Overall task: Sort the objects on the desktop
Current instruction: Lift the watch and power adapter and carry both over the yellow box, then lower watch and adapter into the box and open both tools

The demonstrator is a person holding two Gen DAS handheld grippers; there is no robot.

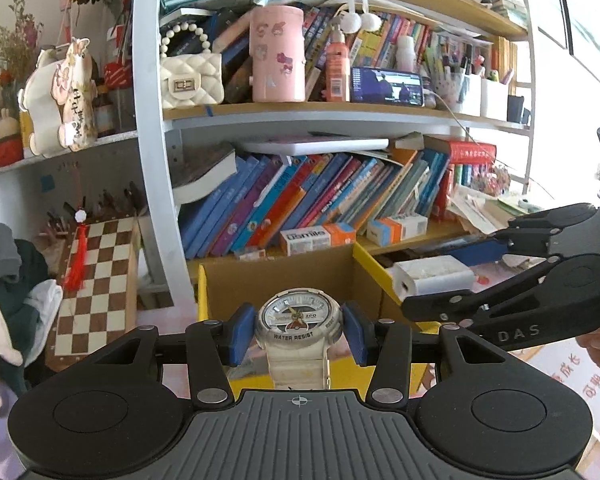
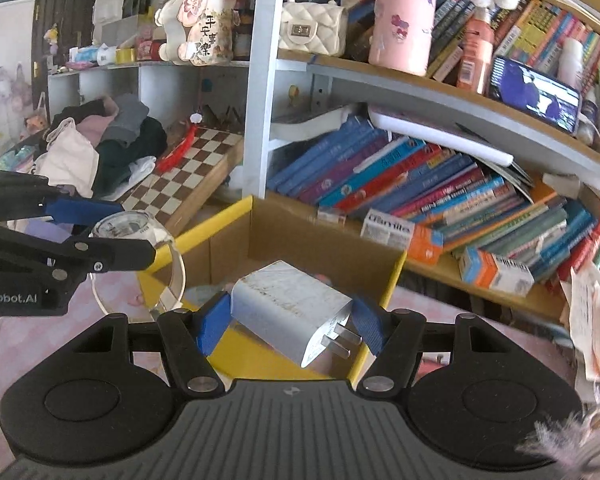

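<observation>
- The left gripper [image 1: 299, 334] clamps its blue pads on the case of a white plastic-strapped wristwatch [image 1: 299, 320], dial facing up, so the strap hangs free;
- the right gripper [image 2: 290, 322] pinches a white two-pronged plug charger [image 2: 290, 312] across its body, prongs clear;
- both hover over the yellow-rimmed open cardboard box [image 2: 328, 236], probably the sorting bin;
- behind stands the crowded wooden bookshelf [image 1: 340, 110].

I see a watch [image 1: 299, 320] with a glossy clear case and scuffed white plastic strap; a matt, smudged white plastic charger [image 2: 288, 308] with shiny metal prongs; a plain cardboard box [image 2: 324, 240], yellow-edged; far left, a wooden chessboard [image 1: 96, 284].
</observation>
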